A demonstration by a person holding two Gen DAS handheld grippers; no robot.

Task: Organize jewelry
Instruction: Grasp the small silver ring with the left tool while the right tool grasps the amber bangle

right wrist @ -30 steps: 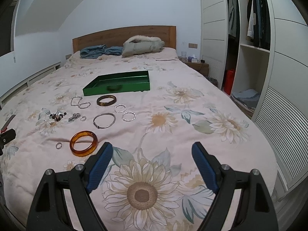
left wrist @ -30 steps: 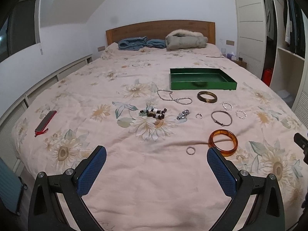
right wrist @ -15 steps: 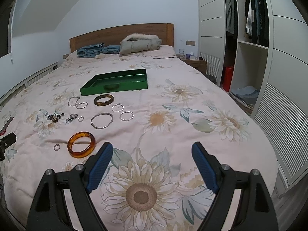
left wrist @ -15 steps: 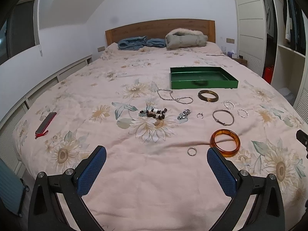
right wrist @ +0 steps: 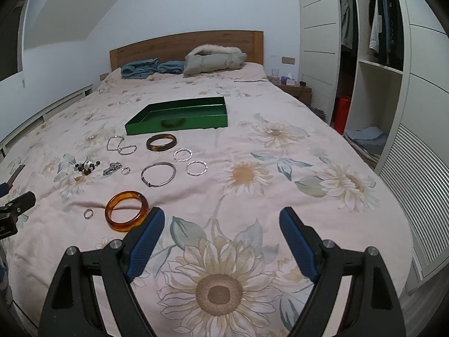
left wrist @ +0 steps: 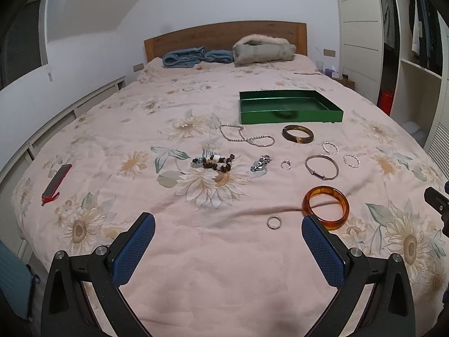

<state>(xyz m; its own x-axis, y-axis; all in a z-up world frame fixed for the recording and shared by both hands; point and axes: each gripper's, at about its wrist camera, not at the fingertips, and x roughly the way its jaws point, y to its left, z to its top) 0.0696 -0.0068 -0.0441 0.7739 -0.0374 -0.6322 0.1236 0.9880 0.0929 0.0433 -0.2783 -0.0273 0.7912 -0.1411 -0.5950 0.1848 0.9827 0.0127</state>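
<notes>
Both grippers hang over the near end of the bed (left wrist: 213,266), each spread wide with nothing between its blue pads. The left gripper (left wrist: 227,226) points up the middle of the flowered quilt, and just ahead of its right fingertip lies a small silver ring (left wrist: 274,221), with an amber bangle (left wrist: 326,207) right beside that ring and partly tucked behind the fingertip. The right gripper (right wrist: 221,220) floats over a big printed sunflower, well clear of the jewelry; the same amber bangle (right wrist: 126,210) sits just off its left fingertip. Farther up the bed the rest of the pieces are scattered loose on the quilt: a thin silver bangle (left wrist: 322,166) with two small twisted silver hoops (left wrist: 330,147) (left wrist: 351,160) near it, a tiny open ring (left wrist: 286,164), a chunky silver piece (left wrist: 261,163) I can't make out, a heap of dark and white beads (left wrist: 214,163), a silver chain (left wrist: 247,137) lying in loops, and a dark brown bangle (left wrist: 297,134). Just beyond that brown bangle stands a green tray (left wrist: 290,116), and something dark and ring-shaped seems to lie on its floor, though it may be only a reflection. Off at the left edge of the bed rests a flat red thing (left wrist: 56,181). At the headboard lie a blue blanket (left wrist: 196,56) and a fur-trimmed grey coat (left wrist: 263,52). An open wardrobe (right wrist: 376,64) stands along the right wall.
</notes>
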